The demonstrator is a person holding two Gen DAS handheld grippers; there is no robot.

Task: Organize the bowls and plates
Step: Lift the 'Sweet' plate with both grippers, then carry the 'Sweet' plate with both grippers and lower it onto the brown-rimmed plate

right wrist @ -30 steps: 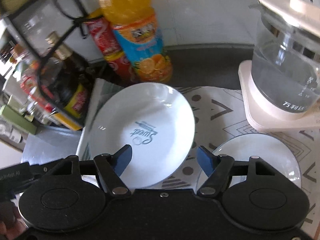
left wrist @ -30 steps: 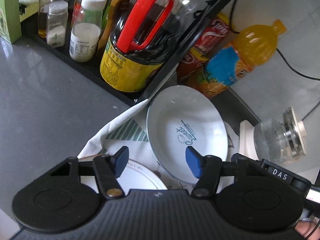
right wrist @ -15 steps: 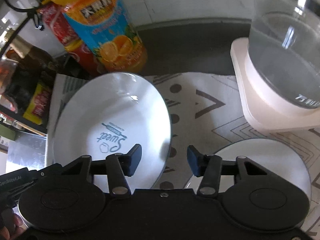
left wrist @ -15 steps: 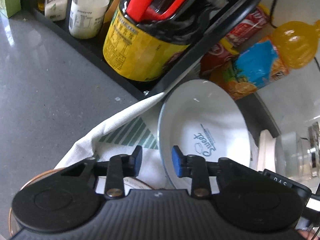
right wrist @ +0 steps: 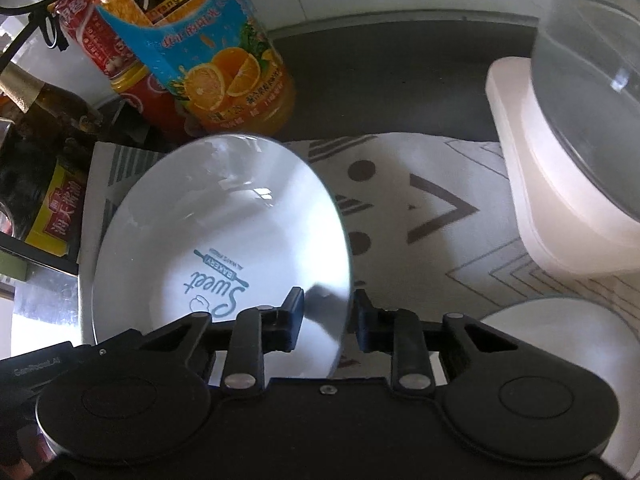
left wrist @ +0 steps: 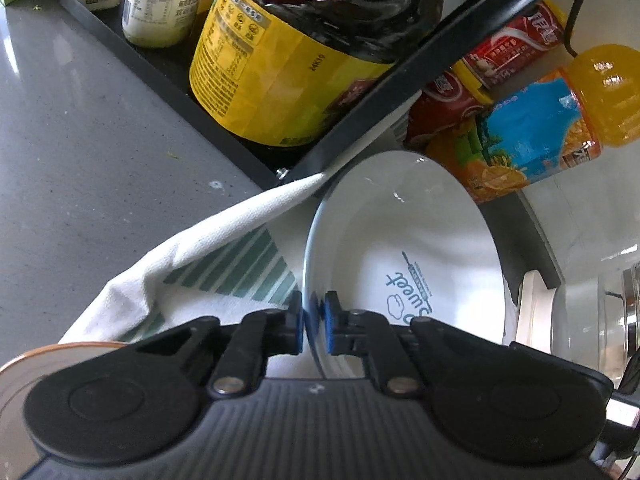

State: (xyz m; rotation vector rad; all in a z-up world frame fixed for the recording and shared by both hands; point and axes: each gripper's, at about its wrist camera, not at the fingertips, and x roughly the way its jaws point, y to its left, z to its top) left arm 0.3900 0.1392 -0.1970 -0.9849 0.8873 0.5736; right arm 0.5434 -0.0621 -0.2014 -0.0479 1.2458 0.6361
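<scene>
Bowl (left wrist: 400,248), white glazed ceramic, deep round shape, blue "Sweet" print inside, sits on patterned cloth (right wrist: 420,200) on grey speckled worktop (left wrist: 80,160), near the orange juice bottle (right wrist: 216,52). Left gripper (left wrist: 312,322) jaws narrowed onto the bowl's left rim, pinching it. Right gripper (right wrist: 329,318) jaws straddle the right rim with a gap on each side, not clamped. Task looks early: bowl gripped but not clearly lifted, nothing stacked. Second white plate (right wrist: 560,332) lies flat at near right, apart from the bowl; copper-rimmed dish (left wrist: 48,360) at near left. Glossy surfaces look slippery.
</scene>
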